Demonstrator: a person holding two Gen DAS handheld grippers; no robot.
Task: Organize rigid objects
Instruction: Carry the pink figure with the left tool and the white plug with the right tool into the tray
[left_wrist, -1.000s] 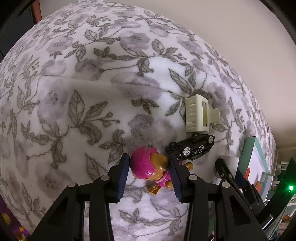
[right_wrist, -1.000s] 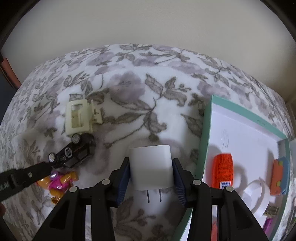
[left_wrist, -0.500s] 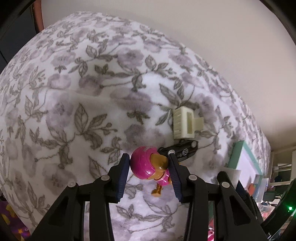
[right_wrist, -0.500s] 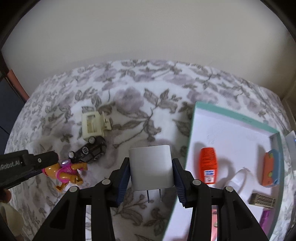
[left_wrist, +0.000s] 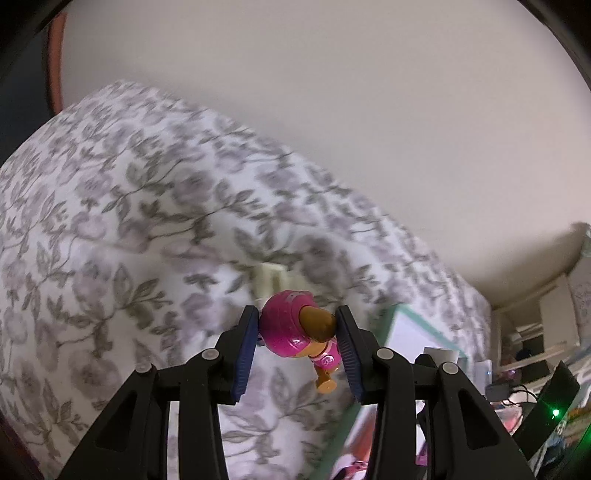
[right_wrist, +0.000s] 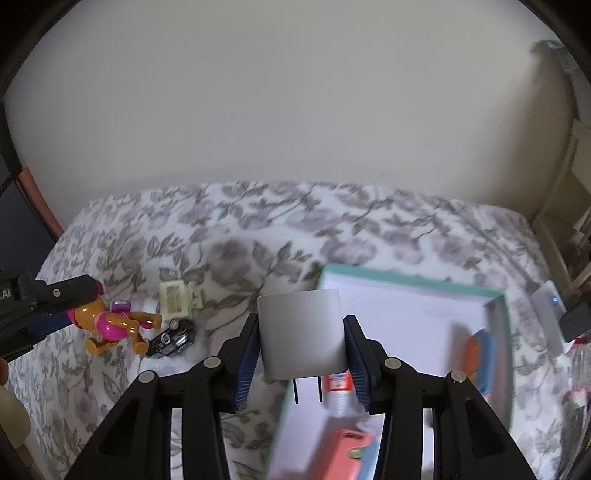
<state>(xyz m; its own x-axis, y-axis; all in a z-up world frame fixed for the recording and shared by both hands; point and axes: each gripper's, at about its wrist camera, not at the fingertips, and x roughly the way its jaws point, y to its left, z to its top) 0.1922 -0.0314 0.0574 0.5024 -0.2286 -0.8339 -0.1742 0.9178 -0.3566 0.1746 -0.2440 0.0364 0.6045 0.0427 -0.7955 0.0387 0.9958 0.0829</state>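
Note:
My left gripper (left_wrist: 297, 325) is shut on a pink and orange toy pup figure (left_wrist: 295, 330) and holds it in the air above the floral bedspread; the figure also shows in the right wrist view (right_wrist: 110, 325). My right gripper (right_wrist: 301, 332) is shut on a white plug charger (right_wrist: 301, 332), prongs down, over the left edge of the teal-rimmed white box (right_wrist: 406, 284). A cream hair clip (right_wrist: 175, 301) and a black toy car (right_wrist: 171, 338) lie on the bedspread to the left.
The box holds an orange tube (right_wrist: 338, 384), an orange and blue item (right_wrist: 480, 358) and a pink case (right_wrist: 343, 450). A white device (right_wrist: 550, 310) lies right of the box. A plain wall stands behind the bed. The box edge shows in the left wrist view (left_wrist: 402, 332).
Both grippers have risen from the bedspread. The left one lifted the toy figure and swung right towards the box. The right one carried the charger over the box's left edge.

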